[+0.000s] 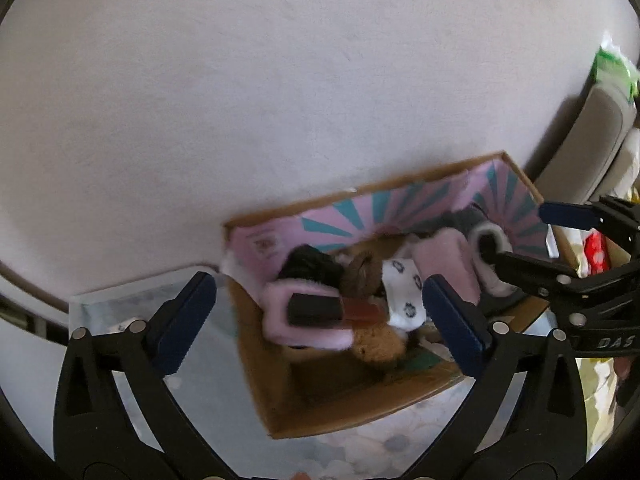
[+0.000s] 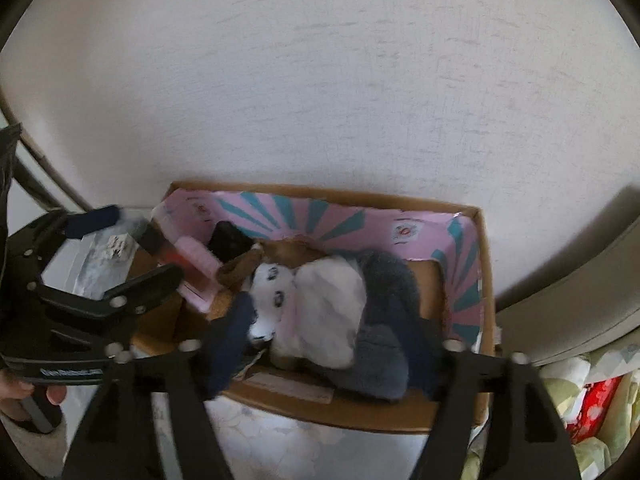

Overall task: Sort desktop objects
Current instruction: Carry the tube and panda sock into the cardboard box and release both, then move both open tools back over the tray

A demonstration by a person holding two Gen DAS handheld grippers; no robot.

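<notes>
Your left hand-held gripper was wide open and held nothing. Your right hand-held gripper was wide open too, around the soft things but not squeezing. The cardboard box sat at 6 o'clock, full of socks.

Glass-topped table against white wall. On top: open cardboard box, pink-and-teal lined, near the rear edge; small white packet just beside the box's left side, toward rear left corner.
</notes>
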